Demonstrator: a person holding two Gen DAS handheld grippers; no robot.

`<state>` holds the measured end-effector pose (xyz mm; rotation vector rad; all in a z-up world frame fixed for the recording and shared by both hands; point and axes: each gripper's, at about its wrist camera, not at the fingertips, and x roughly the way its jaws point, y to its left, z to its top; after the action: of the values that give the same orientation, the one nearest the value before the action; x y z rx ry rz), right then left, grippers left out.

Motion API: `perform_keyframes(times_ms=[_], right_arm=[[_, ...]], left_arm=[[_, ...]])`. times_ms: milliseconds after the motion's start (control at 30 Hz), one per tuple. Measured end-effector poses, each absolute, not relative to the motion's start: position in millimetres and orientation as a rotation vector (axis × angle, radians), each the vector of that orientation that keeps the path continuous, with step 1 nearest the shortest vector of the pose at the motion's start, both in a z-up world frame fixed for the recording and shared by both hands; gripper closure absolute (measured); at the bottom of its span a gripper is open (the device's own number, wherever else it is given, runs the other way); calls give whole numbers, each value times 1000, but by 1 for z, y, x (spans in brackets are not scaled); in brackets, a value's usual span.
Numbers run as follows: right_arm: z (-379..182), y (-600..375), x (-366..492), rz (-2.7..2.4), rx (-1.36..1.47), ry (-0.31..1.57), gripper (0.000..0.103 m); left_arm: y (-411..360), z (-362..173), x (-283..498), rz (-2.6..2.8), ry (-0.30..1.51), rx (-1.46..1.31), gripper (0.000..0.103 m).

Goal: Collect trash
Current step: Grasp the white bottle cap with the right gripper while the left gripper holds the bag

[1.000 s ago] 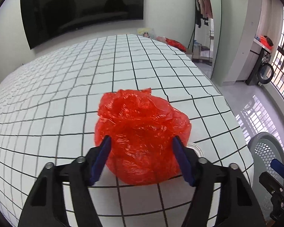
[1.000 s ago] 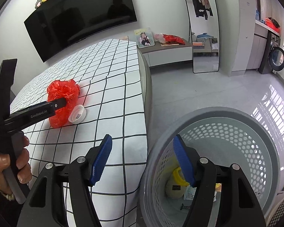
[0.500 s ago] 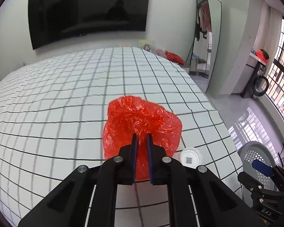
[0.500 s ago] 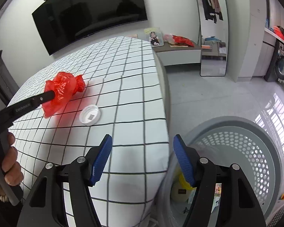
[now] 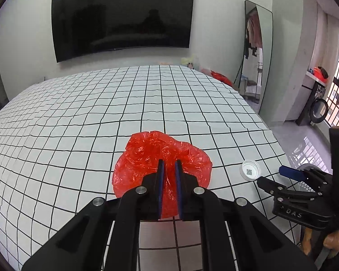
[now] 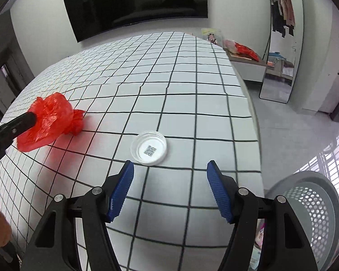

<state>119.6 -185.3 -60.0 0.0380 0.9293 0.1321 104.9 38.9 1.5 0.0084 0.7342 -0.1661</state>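
Plastic bag (image 5: 162,158), red, clamped in left tool (image 5: 168,164) above bed (image 5: 79,117). Right tool (image 6: 170,169) gapes empty; white lid (image 6: 149,148) just ahead.

Left gripper (image 5: 168,171) clamped on crumpled red plastic bag (image 5: 147,158), over checked bedspread (image 5: 79,117). White cap (image 5: 250,171) flat on spread, right of bag, apart from it. Right gripper (image 5: 280,178) at right edge, near cap, jaws apart. Dark TV (image 5: 122,15) on far wall.
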Motion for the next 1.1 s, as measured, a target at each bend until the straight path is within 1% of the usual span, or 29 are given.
perform_keyframes(times_ms=[433,467,533,567,600,633,900,1100], right_arm=[[-70,-168,149,101,-22,960,40],[-70,-166,149,100,-31,958,41],[-70,-163,149,100,-54,951,52],[-69,-163,149,106,-56,948,55],[-69,-162,148,106,-58,947,61],[-69,-162,148,107,-59,947,64],[-64,-171,131,114,2,935,64],[-52,-177,109,102,18,900,64]], left_arm=[[44,0,96,-166,709,-8,93],[43,0,96,-167,708,-9,93],[42,0,96,-168,706,-9,93],[42,0,94,-168,705,-10,93],[42,0,94,-170,705,-10,93],[41,0,93,-171,705,-10,93],[36,4,90,-191,702,-9,93],[31,19,78,-212,660,-4,93]])
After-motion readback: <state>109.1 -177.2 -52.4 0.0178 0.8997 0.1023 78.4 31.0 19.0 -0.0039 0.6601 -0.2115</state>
